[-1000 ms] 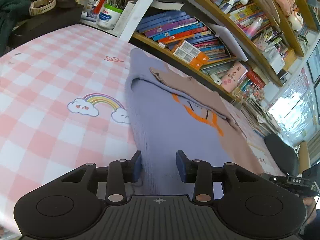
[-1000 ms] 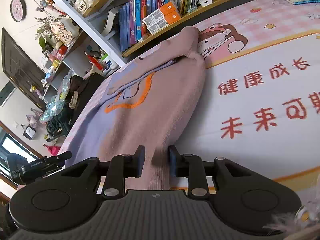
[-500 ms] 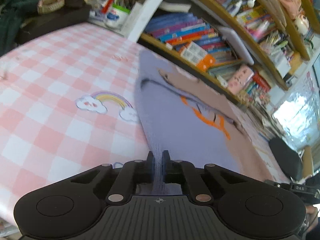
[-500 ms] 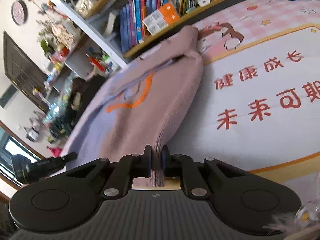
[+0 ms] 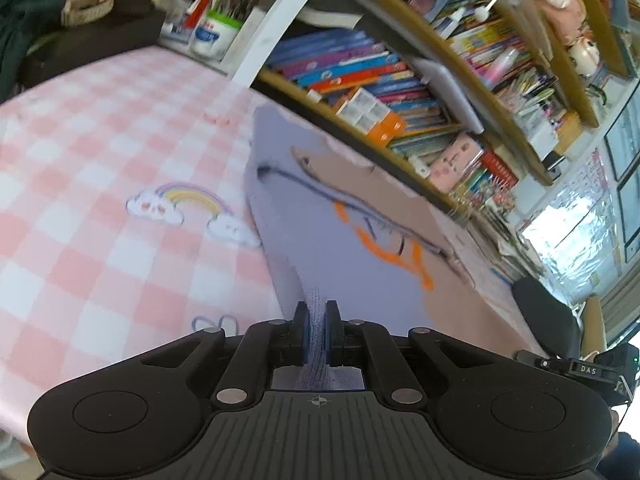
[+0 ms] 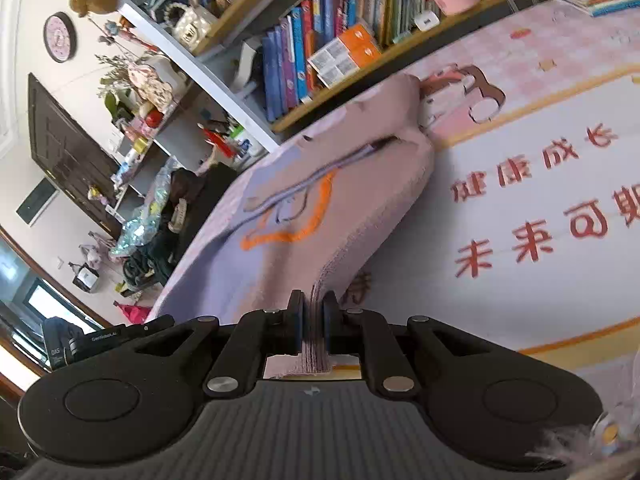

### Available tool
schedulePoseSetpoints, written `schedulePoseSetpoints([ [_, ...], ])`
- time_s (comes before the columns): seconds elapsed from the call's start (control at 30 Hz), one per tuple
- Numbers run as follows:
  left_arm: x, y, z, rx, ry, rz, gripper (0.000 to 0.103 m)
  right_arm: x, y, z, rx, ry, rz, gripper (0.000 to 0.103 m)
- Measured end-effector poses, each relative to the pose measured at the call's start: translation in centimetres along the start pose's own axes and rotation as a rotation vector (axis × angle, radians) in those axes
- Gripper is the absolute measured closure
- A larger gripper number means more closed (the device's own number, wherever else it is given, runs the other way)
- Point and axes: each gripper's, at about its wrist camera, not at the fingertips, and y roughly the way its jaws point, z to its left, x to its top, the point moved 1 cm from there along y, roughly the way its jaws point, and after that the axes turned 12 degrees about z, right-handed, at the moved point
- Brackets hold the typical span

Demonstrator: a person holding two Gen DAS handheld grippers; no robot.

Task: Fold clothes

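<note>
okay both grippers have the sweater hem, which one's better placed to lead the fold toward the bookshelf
Neither clearly: both are clamped on the sweater's near hem. The left gripper holds the lavender side, the right gripper the pink side. They look evenly placed, so lifting and carrying the hem forward together seems best.

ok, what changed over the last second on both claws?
Both claws closed. A second ago each stood open over the sweater's near hem; now the left claw pinches the lilac side of the sweater and the right claw pinches its pink side, with the hem raised off the tablecloth at both grips. The rest of the sweater stays spread flat, orange motif up, far edge by the bookshelf.
</note>
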Motion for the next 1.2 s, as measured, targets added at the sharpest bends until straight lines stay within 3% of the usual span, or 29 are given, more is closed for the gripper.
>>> schedulePoseSetpoints([
  [0.1,-0.1,0.0,0.4,0.006,-0.001,0.013,0.093,-0.3,0.5,-0.5,-0.018,0.012,0.015,0.093],
  [0.2,0.0,0.2,0.8,0.021,-0.016,0.03,0.076,-0.5,0.8,-0.8,-0.024,0.027,0.022,0.089],
  [0.3,0.0,0.4,1.3,-0.002,-0.027,0.029,0.074,-0.7,1.1,-1.3,-0.03,0.044,0.026,0.086],
  [0.47,0.1,0.7,2.2,-0.053,-0.055,0.016,0.076,-0.8,1.4,-1.7,-0.023,0.062,0.029,0.086],
  [0.57,0.1,0.8,2.6,-0.054,-0.068,0.017,0.087,-0.9,1.4,-1.6,-0.033,0.053,0.041,0.091],
  [0.6,0.0,0.8,2.7,-0.05,-0.074,0.02,0.097,-0.9,1.4,-1.5,-0.034,0.048,0.045,0.092],
  [0.83,-0.9,-0.2,2.1,-0.071,-0.044,0.077,0.098,-2.1,-0.1,-1.7,0.013,0.069,0.071,0.094],
  [1.0,-4.3,-2.5,1.5,-0.133,-0.037,0.118,0.098,-4.7,-3.9,-0.8,0.089,0.043,0.061,0.094],
  [1.2,-7.0,-4.3,1.9,-0.211,-0.084,0.088,0.098,-7.5,-6.2,0.4,0.131,0.004,0.056,0.094],
])
